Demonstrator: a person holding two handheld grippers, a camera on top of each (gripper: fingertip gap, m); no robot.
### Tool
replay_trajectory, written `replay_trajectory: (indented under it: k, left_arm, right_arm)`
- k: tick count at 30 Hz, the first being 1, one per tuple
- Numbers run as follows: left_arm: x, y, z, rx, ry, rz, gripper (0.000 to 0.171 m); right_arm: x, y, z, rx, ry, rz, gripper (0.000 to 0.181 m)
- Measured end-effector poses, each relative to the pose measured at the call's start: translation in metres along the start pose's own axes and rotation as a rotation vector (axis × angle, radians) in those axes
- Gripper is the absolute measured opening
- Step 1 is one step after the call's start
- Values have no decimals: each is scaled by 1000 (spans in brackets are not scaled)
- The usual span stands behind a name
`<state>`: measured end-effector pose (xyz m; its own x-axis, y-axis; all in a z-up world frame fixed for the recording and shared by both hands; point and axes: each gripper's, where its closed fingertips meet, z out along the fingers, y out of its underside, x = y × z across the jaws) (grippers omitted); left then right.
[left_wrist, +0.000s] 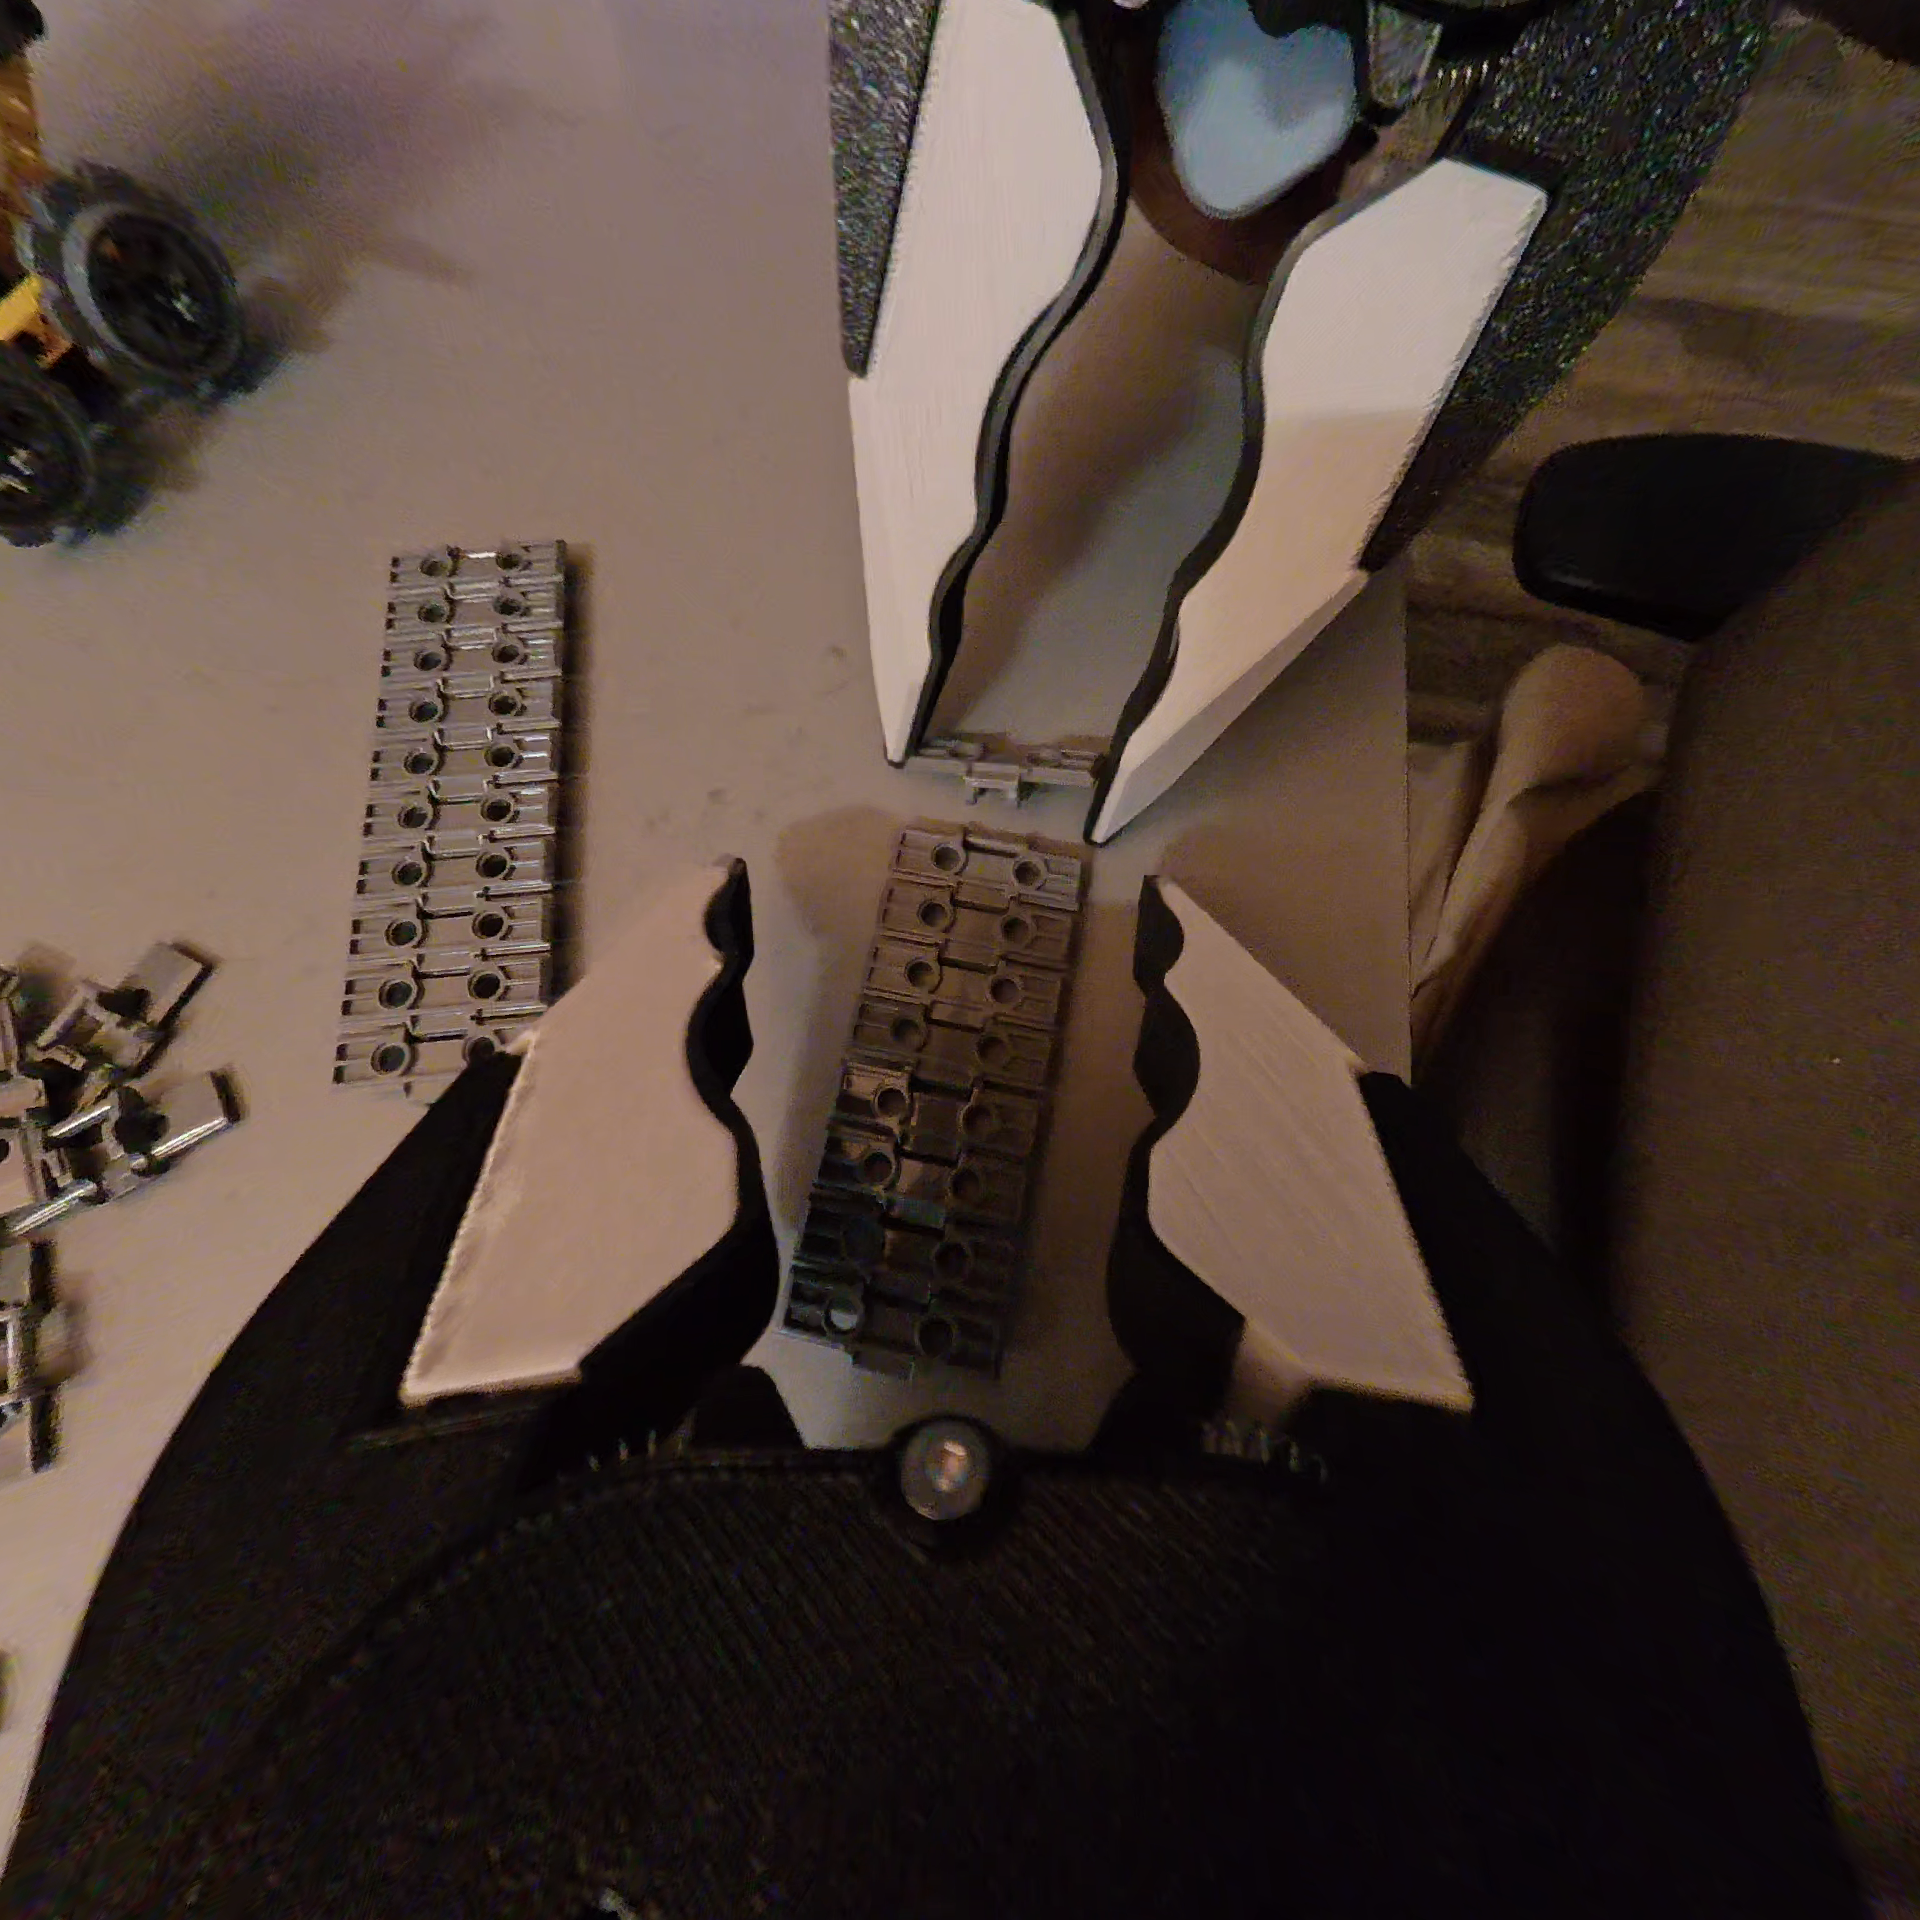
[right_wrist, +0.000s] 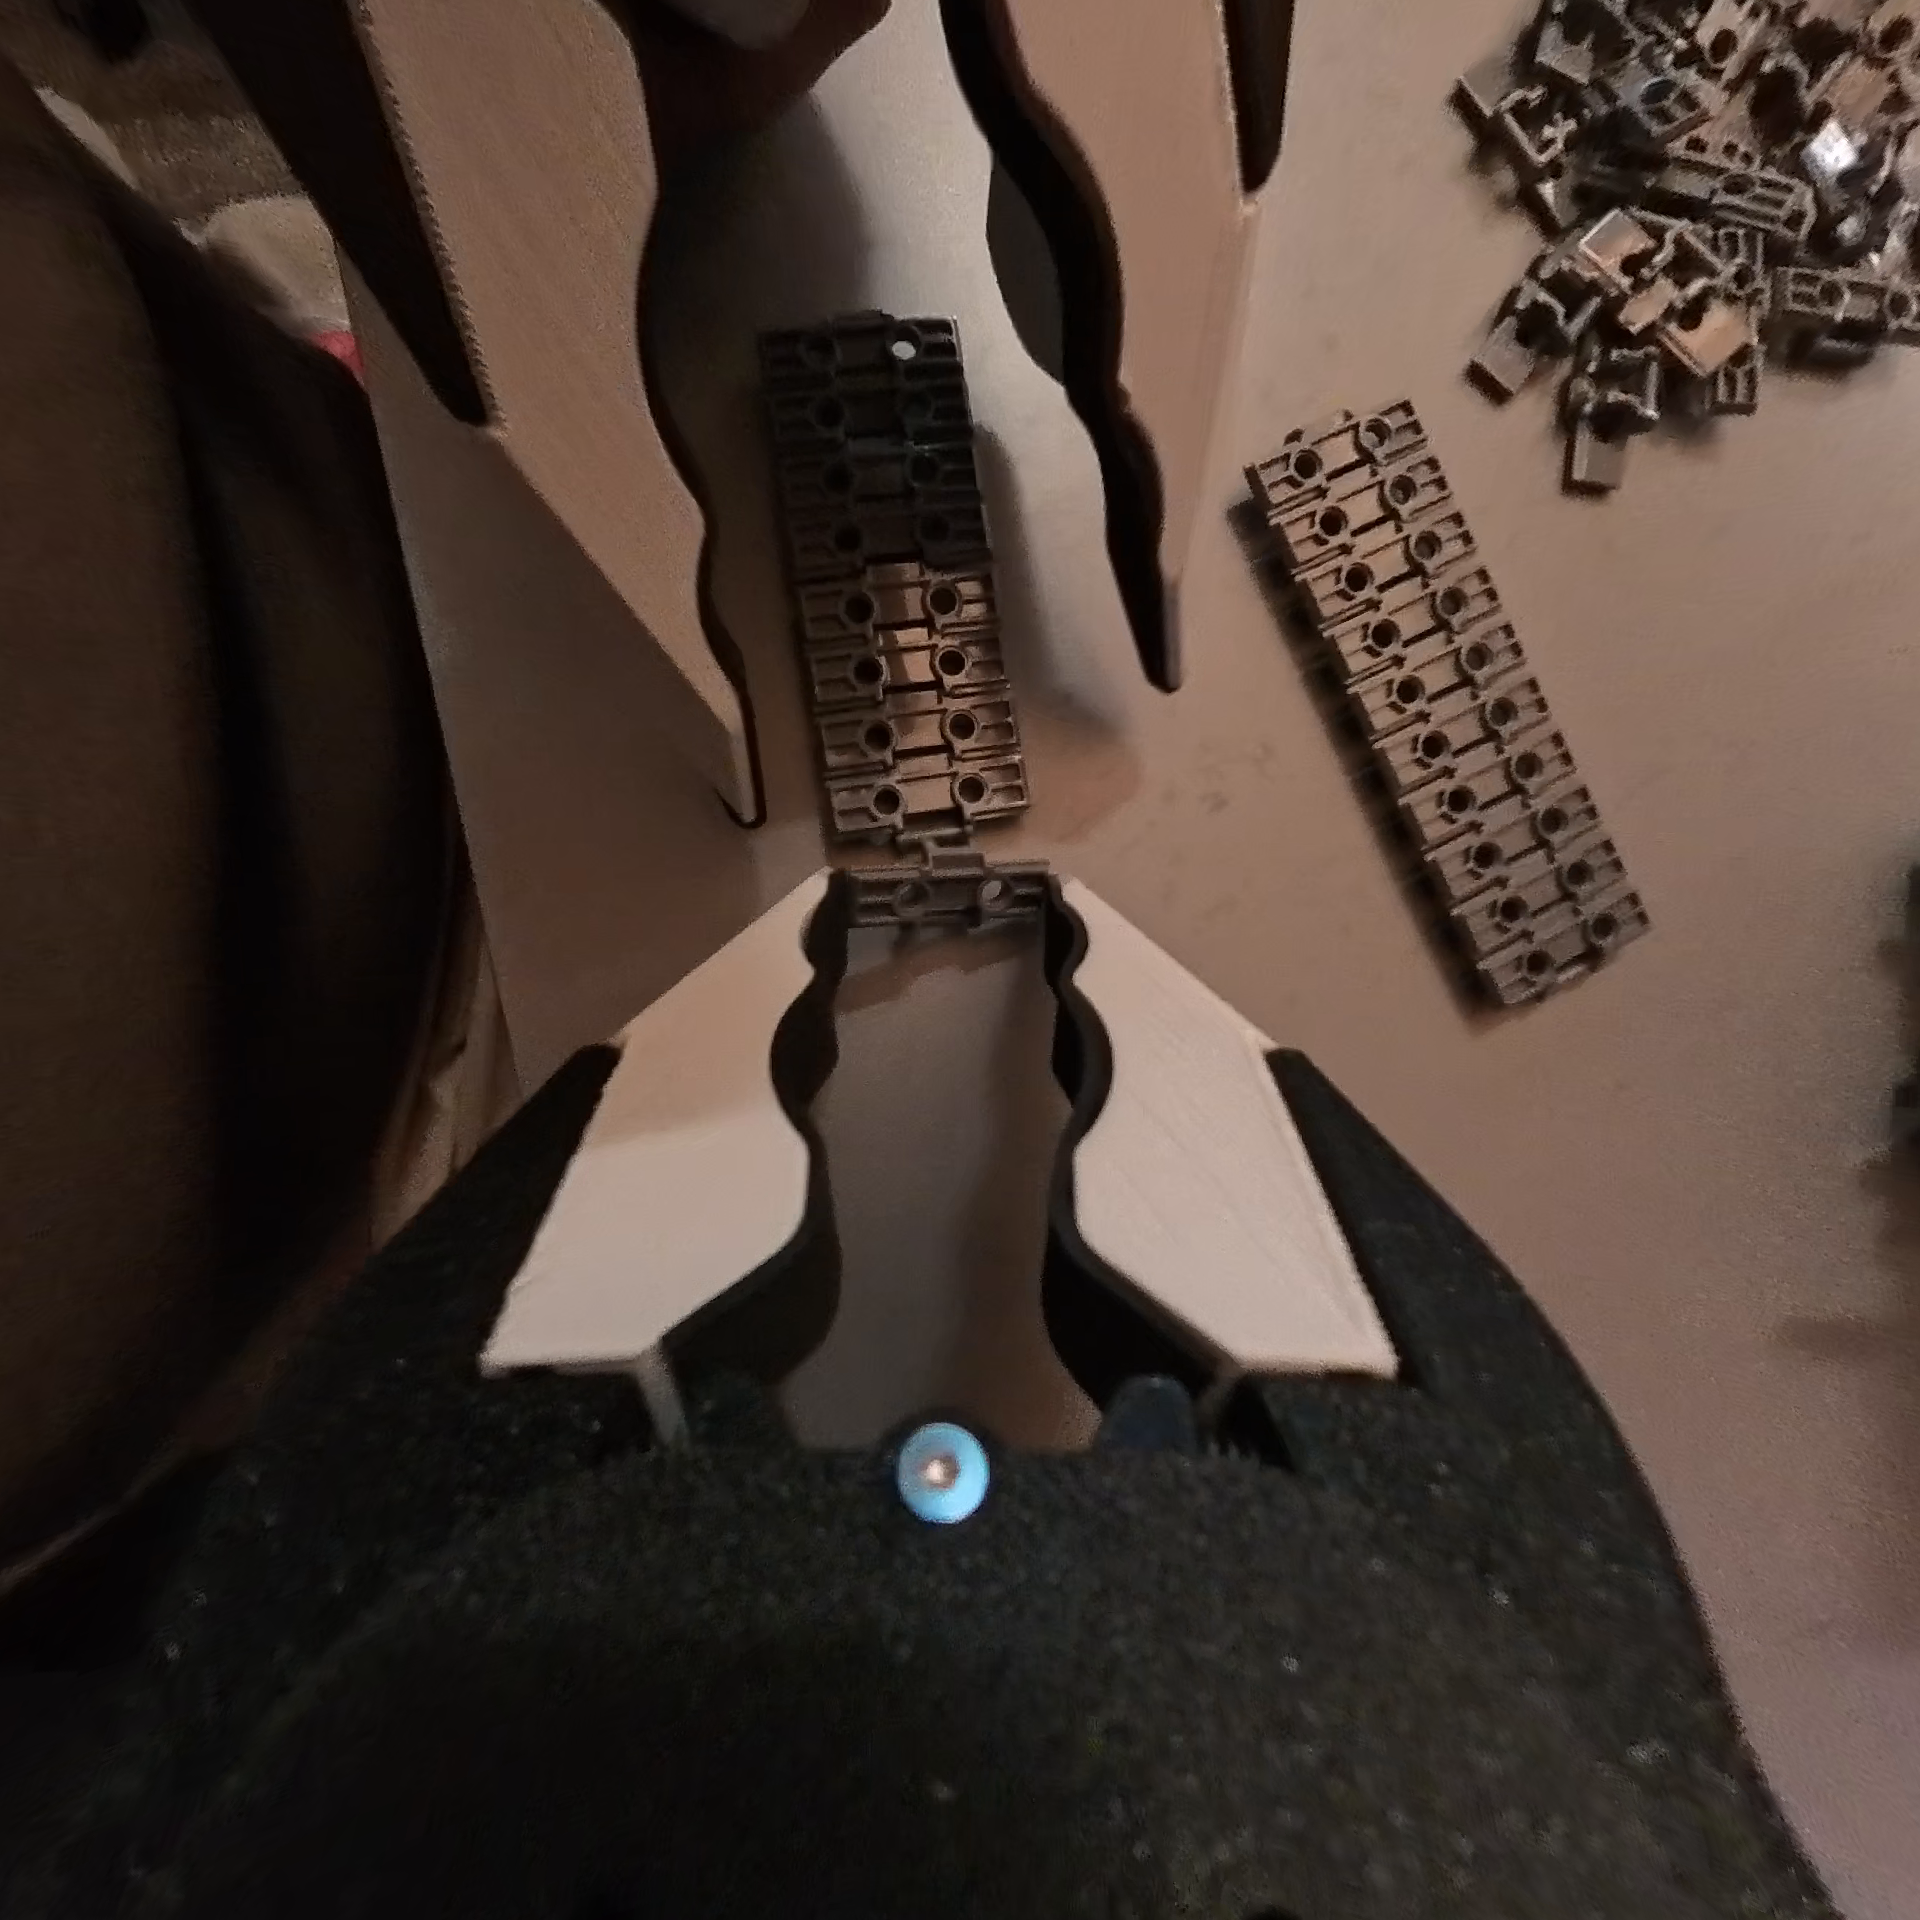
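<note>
Fingers first: the right gripper (right_wrist: 943, 902) has its white, wavy-edged fingertips (right_wrist: 1117, 971) pinched on a single grey plastic track link (right_wrist: 940, 896), gripped across its width at the very tips. The left gripper (left_wrist: 940, 883) is spread wide and grasps nothing; its fingers straddle the short grey strip of joined track links (left_wrist: 940, 1081) without touching it (gaps show on both sides).

Key relation: in the right wrist view the short strip lies at 12 o'clock from the held link, long axis in line with the fingers, nearest end just beside the link. Whether the hinge tabs touch I cannot tell. In the left wrist view the right gripper (left_wrist: 1003, 774) comes in from 12 o'clock, tip to tip with the left.

Materials: links are hard, glossy moulded plastic, each with two round holes and a centre tab; finger faces are matt white with black rubbery scalloped liners.

Surroundings: a longer grey track strip (left_wrist: 462, 810) flat at 10 o'clock, a loose heap of grey links (right_wrist: 1704, 197), black knobbly toy wheels (left_wrist: 125, 332), all on a pale matt tabletop (left_wrist: 644, 312).
</note>
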<state>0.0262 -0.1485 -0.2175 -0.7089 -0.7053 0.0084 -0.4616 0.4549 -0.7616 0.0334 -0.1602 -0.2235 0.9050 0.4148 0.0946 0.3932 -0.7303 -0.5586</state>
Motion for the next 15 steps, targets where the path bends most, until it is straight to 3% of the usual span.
replay_trajectory:
  k: [10, 15]
  left_arm:
    - [3, 6, 5, -50, 31, -3, 55]
    - [3, 7, 6, -56, 41, -11, 53]
  right_arm:
    - [3, -5, 2, -64, -4, -148, 47]
    - [3, 1, -6, -82, -22, -107, 55]
